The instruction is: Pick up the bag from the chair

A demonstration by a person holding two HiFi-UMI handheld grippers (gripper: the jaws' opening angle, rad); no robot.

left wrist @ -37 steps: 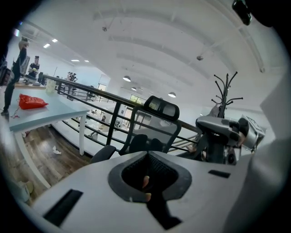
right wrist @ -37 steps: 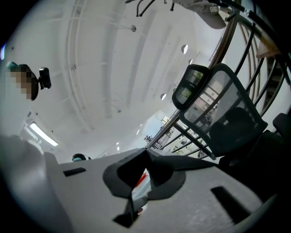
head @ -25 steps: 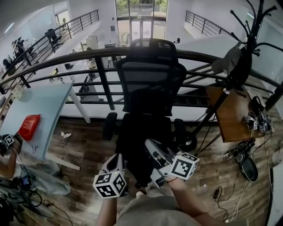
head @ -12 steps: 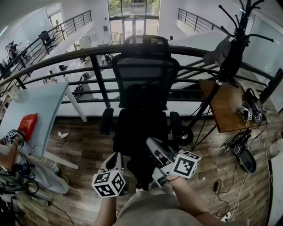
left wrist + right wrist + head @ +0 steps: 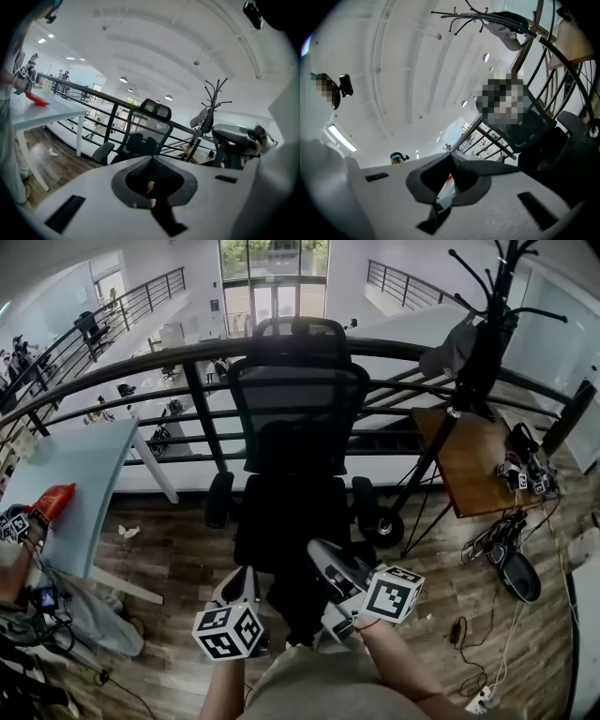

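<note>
Both pairs of jaws are closed with nothing between them: in the left gripper view the left gripper (image 5: 151,159) has its dark pads meeting at the tip, and in the right gripper view the right gripper (image 5: 451,155) shows the same pinched point. In the head view the left gripper (image 5: 247,574) sits low in the picture, just beside the front left corner of the seat, and the right gripper (image 5: 315,547) lies near the seat's front edge, angled up and to the left. Neither touches the bag (image 5: 292,454), a dark shape that stands on the seat of the black office chair (image 5: 298,395), leaning against the mesh backrest. It is hard to separate from the black seat under it. From the left gripper view the chair (image 5: 155,109) is seen from its front left, with the bag (image 5: 137,143) as a dark lump on the seat.

The chair stands on a wooden floor (image 5: 178,549) with its back to a dark metal railing (image 5: 192,354). Left of it is a pale blue table (image 5: 89,470) with a red packet (image 5: 52,502) near its edge. Right of it a black coat stand (image 5: 480,343) carries a grey cap (image 5: 446,356), and behind that stands a wooden desk (image 5: 469,465). Cables (image 5: 489,542) lie on the floor just below the desk
</note>
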